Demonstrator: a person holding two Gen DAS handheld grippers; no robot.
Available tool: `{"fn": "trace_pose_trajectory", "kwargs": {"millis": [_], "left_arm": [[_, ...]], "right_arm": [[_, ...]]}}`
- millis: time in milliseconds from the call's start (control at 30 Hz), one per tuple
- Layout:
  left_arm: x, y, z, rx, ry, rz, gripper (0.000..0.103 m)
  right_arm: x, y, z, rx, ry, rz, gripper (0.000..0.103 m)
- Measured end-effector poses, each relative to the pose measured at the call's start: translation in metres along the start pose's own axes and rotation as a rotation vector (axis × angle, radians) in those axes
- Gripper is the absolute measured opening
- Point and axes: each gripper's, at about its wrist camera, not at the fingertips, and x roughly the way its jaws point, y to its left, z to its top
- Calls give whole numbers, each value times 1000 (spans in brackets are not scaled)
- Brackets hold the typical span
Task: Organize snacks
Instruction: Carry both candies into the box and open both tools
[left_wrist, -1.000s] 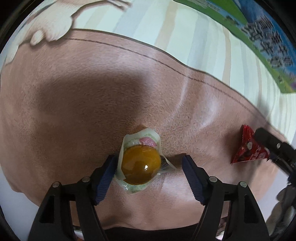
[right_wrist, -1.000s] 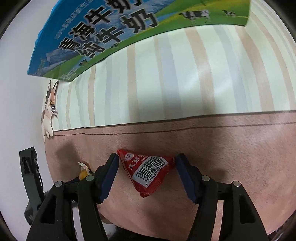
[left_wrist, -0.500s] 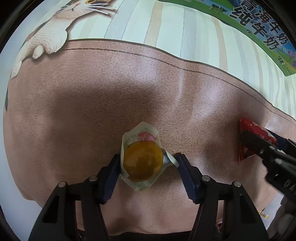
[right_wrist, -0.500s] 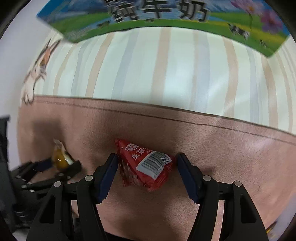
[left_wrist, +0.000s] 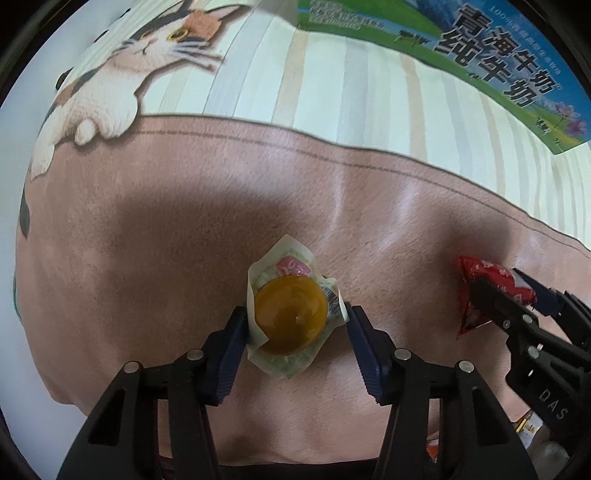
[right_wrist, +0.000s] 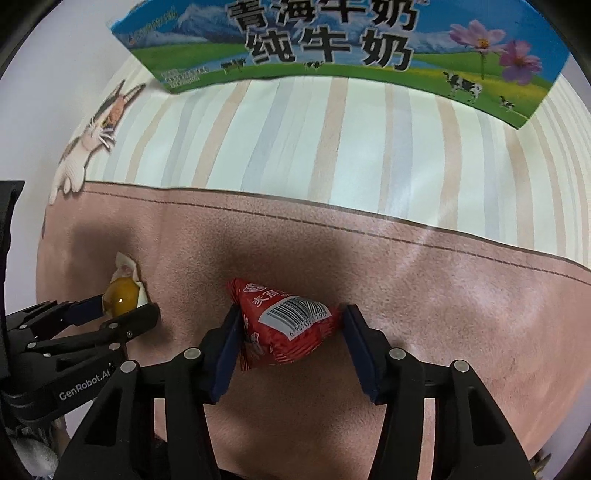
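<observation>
grippers point down, jaws closing on snacks.

Right tool has just closed on red snack packet.

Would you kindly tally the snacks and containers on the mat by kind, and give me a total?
Jelly cup, orange, in the left tongs: 1
Red snack packet, in the right tongs: 1
Milk carton, blue and green: 1
Total: 3
</observation>
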Motion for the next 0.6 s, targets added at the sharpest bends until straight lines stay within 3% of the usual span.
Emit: {"fn": "trace_pose_trajectory", "kwargs": {"millis": [267, 600], "left_arm": [[-31, -22, 16, 40, -41, -26, 51], [-90, -50, 51, 105, -120, -91, 51]], "right_arm": [[-32, -27, -6, 32, -53, 34, 56], [-100, -58, 14, 118, -161, 97, 56]]}}
